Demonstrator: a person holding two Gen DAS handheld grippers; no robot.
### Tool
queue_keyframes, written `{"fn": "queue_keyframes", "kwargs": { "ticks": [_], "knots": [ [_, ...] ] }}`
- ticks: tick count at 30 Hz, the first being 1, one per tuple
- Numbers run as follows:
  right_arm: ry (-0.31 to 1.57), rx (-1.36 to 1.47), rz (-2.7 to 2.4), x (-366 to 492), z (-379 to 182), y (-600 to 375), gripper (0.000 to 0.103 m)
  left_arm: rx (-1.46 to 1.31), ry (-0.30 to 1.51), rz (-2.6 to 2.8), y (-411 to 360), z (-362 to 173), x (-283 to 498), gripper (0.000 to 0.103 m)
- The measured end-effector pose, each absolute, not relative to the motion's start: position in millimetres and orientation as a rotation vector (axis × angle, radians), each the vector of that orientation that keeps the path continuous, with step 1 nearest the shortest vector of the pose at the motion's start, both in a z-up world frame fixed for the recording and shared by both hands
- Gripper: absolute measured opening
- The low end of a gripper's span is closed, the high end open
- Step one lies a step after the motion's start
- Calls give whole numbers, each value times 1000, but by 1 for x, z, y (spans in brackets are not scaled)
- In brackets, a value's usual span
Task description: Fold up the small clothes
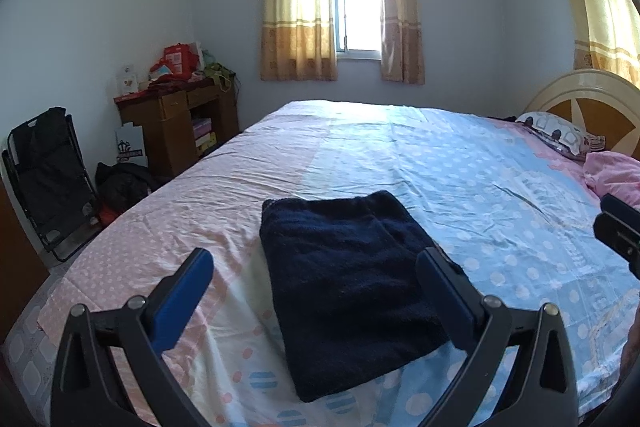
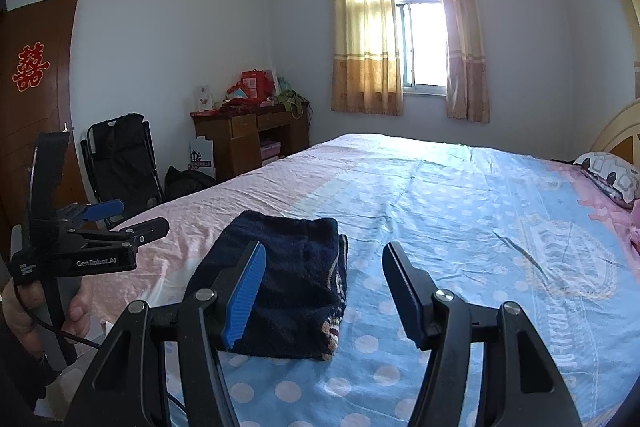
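Two tongs gaping, empty, one folded navy garment, one bed

1. Folded garment: dark navy cloth, fuzzy, towel-like pile, matt.
2. Bed sheet: thin woven cloth, pink and blue with pale dots, matt, finely creased.
3. Left gripper: matt black plastic arms, bright metal pivot pins; fingers faced with blue pads.
4. Right gripper: same matt black plastic; blue pads ribbed.
5. Headboard: glossy cream frame, wood-toned panels.
6. Desk: brown wood, dull sheen.
7. Curtains: thin cloth, light shows through.
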State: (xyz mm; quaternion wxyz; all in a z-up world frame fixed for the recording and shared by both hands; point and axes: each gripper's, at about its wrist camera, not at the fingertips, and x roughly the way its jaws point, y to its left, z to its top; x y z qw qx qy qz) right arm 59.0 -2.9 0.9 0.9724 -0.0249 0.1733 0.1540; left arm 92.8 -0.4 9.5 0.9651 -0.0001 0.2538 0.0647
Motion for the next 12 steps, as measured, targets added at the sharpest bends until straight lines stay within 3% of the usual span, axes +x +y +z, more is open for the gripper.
{"fn": "queue_keyframes", "kwargs": {
  "ticks": [12],
  "knots": [
    [354,-65,322,56,1,1,62,2,494,136,2,10,91,103]
  ]
}}
